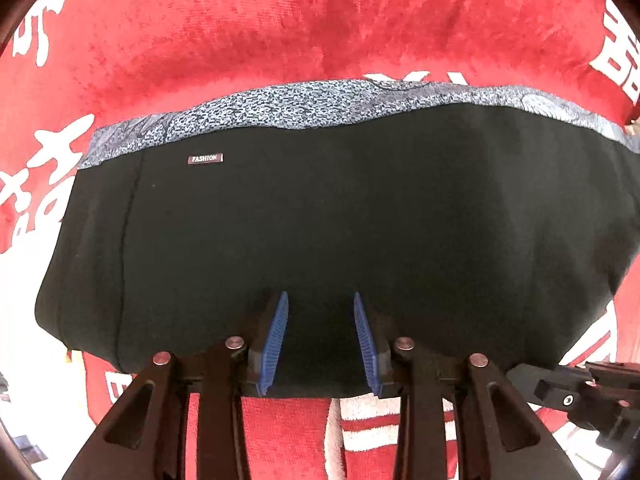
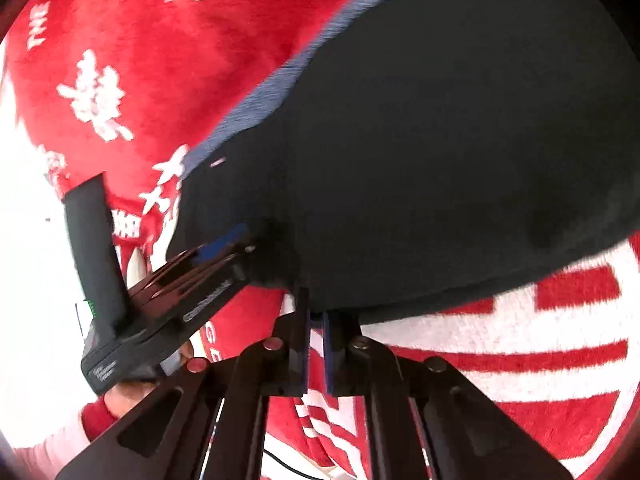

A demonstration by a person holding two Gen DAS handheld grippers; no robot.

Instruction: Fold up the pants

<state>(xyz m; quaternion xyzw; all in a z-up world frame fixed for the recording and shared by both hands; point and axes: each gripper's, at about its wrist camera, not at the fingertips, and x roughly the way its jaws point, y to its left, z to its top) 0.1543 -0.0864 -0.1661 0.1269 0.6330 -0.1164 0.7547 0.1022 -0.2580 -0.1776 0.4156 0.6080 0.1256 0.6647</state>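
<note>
- Left wrist view: the black fabric pants (image 1: 340, 216), with a grey patterned waistband (image 1: 320, 106) and a small "FASHION" label (image 1: 205, 159), lie folded into a broad block on a red plush blanket with white lettering (image 1: 240, 32); the left gripper (image 1: 320, 340) points down over the near edge, its blue ribbed pads (image 1: 276, 340) standing narrowly apart with dark cloth between them; whether the pads actually pinch that cloth cannot be told; part of the right gripper shows at the lower right corner.
- Right wrist view: the right gripper (image 2: 316, 344) has its jaws brought together at the near hem of the pants (image 2: 440, 160); whether any fabric is caught is unclear; the left gripper (image 2: 224, 244) sits at the pants' left corner, a hand (image 2: 132, 394) behind it; the picture is motion-blurred.
- Risk: if only the top layer is taken, the fold may open or bunch on lifting; the plush blanket (image 2: 160, 80) could drag the lower layers; uneven pull between the two grippers would skew the edges.
</note>
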